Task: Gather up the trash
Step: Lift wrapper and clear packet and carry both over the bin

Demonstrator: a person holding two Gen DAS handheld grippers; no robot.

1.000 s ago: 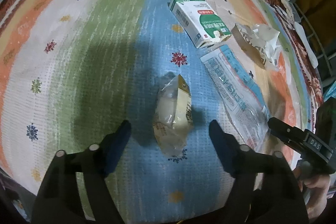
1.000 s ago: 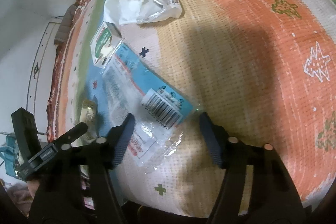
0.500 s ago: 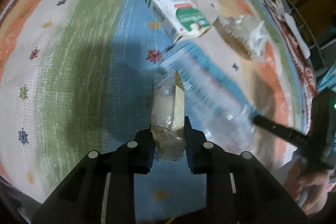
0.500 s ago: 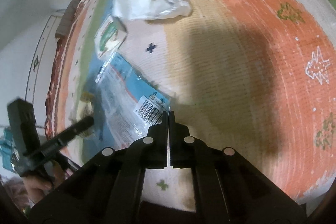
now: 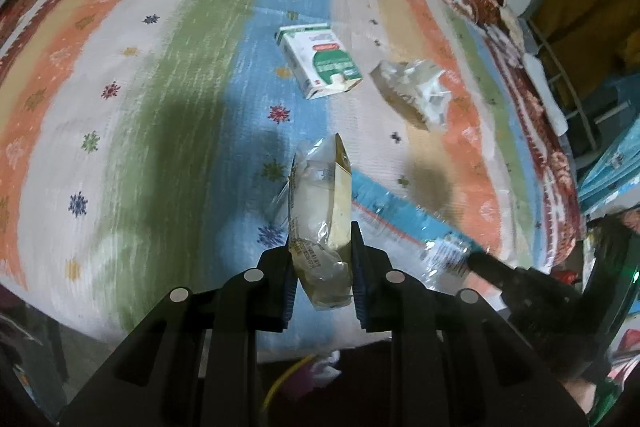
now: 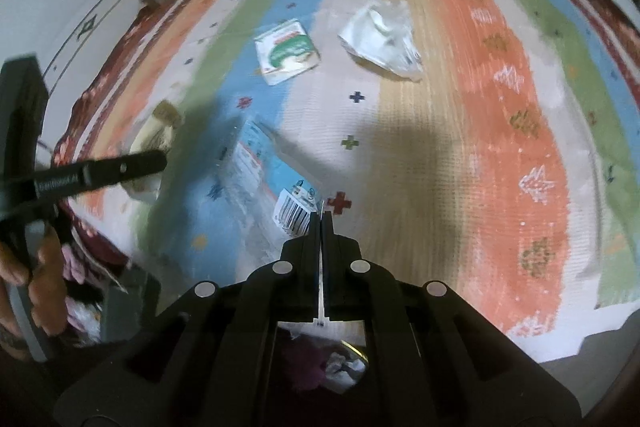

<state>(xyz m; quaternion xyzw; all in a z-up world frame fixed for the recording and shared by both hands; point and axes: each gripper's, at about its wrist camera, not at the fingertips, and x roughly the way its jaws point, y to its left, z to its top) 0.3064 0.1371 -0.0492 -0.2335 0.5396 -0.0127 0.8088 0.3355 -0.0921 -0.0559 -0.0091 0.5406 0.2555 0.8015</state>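
Observation:
My left gripper (image 5: 322, 267) is shut on a crumpled clear and yellowish plastic wrapper (image 5: 320, 211), held up above the striped bedspread (image 5: 180, 75). My right gripper (image 6: 321, 223) is shut on the barcode corner of a blue and clear plastic package (image 6: 260, 179), which hangs lifted off the cloth. The left wrist view shows that package (image 5: 400, 223) too, with the right gripper (image 5: 492, 267) on its end. Farther back lie a green and white carton (image 5: 320, 65) (image 6: 288, 57) and a crumpled white wrapper (image 5: 416, 91) (image 6: 384, 39).
The bedspread's near edge (image 6: 560, 339) drops off just in front of both grippers. A metal rack with yellow cloth (image 5: 580, 7) and blue boxes (image 5: 612, 171) stand at the right. A hand (image 6: 44, 287) holds the left gripper at the picture's left.
Both grippers went from open to shut, the left on the clear wrapper and the right on the blue package's corner. Both then rose, lifting their items off the bedspread.

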